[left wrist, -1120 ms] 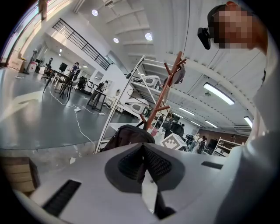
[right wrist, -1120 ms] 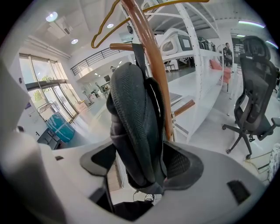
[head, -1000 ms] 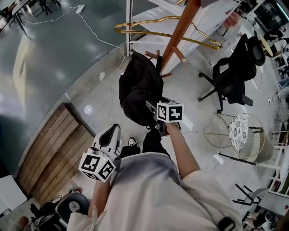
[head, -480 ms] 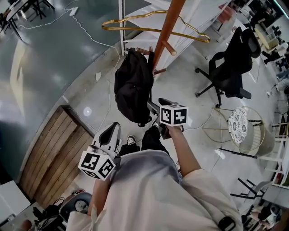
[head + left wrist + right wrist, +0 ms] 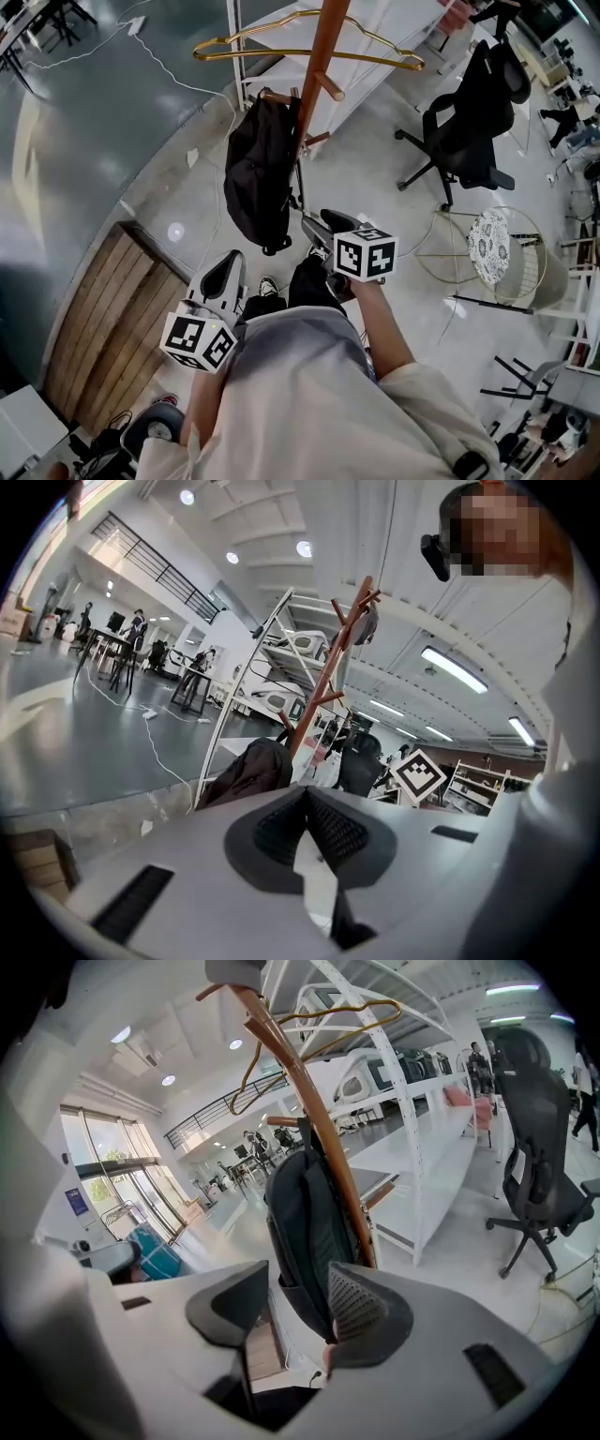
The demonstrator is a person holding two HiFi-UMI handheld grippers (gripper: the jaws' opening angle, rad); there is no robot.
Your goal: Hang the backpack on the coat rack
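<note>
The black backpack [image 5: 255, 169] hangs by its top loop from a peg of the orange-brown coat rack [image 5: 319, 66], free of both grippers. My right gripper [image 5: 317, 223] is below and to the right of it, a short way off. In the right gripper view the backpack [image 5: 309, 1232] shows beyond the right gripper [image 5: 298, 1283], whose jaws have just been closing but still stand open with nothing between them. My left gripper [image 5: 228, 264] hovers lower left by the person's body. Its pads [image 5: 323, 822] meet at the tip on nothing, with the backpack [image 5: 248, 771] and rack [image 5: 328, 677] far ahead.
A gold hanger [image 5: 309, 52] hangs high on the rack, with white shelving [image 5: 246, 89] behind it. A black office chair [image 5: 469, 112] stands to the right, a round wire stool [image 5: 495, 258] further right. A wooden platform [image 5: 112, 319] lies at the left, and a cable [image 5: 187, 80] trails over the floor.
The right gripper has drawn back from the backpack's lower end, which it was close against before. The backpack stays hanging on the rack. The left gripper has hardly shifted.
</note>
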